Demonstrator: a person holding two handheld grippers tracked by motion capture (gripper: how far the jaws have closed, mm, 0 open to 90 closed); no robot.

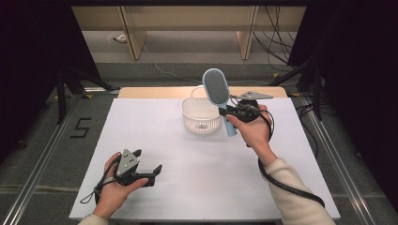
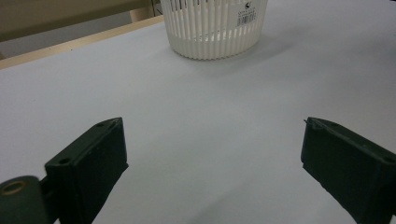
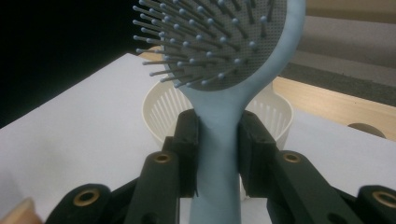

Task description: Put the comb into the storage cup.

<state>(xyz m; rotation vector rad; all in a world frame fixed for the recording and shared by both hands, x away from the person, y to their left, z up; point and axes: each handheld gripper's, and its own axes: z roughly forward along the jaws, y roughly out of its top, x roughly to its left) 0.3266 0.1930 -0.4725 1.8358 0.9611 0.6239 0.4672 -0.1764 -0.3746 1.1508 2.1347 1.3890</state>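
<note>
Gripping hairbrush [image 3: 219, 140] neck (bristles close), basket [image 3: 275, 114] behind

Pale blue hairbrush [image 1: 217, 89] (grey bristle pad), white slatted basket [image 1: 201, 123], black grippers.

Grey floor [image 1: 42, 140] — dark curtains [image 1: 28, 56], wooden legs [image 1: 133, 42].

Hairbrush [image 3: 219, 135]: matt light-blue plastic, grey perforated pad, thin bristles with bead tips. Basket [image 1: 201, 117]: white slatted plastic, paper label. Table [image 1: 187, 168]: smooth matt white top, wood strip along far edge.
</note>
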